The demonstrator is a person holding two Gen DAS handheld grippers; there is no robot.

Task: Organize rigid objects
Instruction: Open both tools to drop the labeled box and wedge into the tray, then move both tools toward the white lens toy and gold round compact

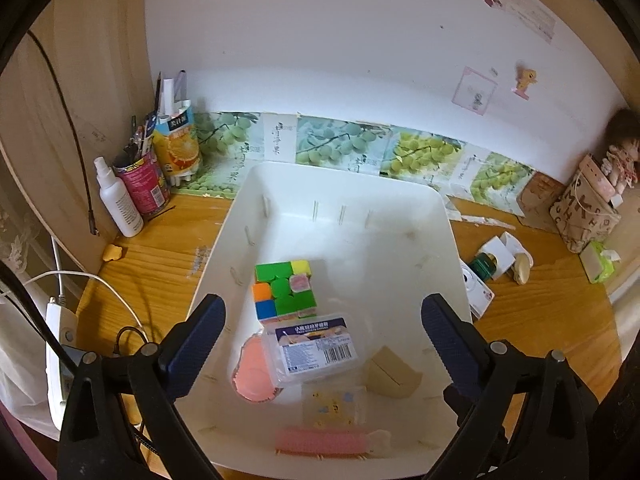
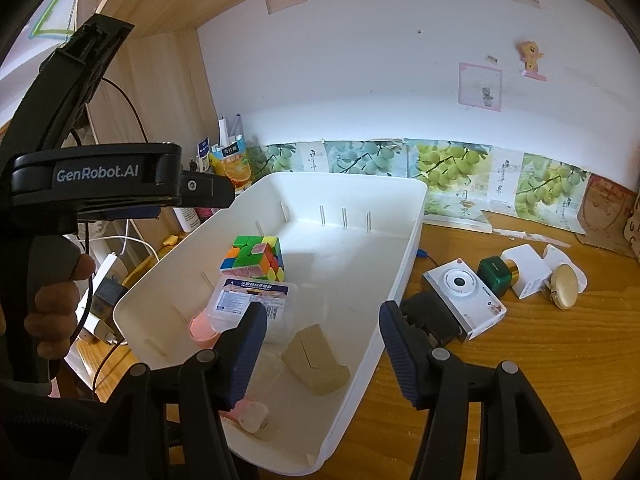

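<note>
Both grippers, left gripper (image 1: 322,320) and right gripper (image 2: 322,322), hang open and empty over the white bin (image 2: 416,216) holding the cube (image 2: 254,258), so next looks like fetching the camera (image 2: 464,294) on the desk (image 2: 520,360) beside it.

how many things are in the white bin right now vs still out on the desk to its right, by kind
In the white bin:
puzzle cube: 1
clear labelled box: 1
pink round item: 1
tan wedge block: 1
clear patterned case: 1
pink comb-like piece: 1
On the desk:
white camera: 1
green cube: 1
white packet: 1
beige oval: 1
Total: 10
</note>
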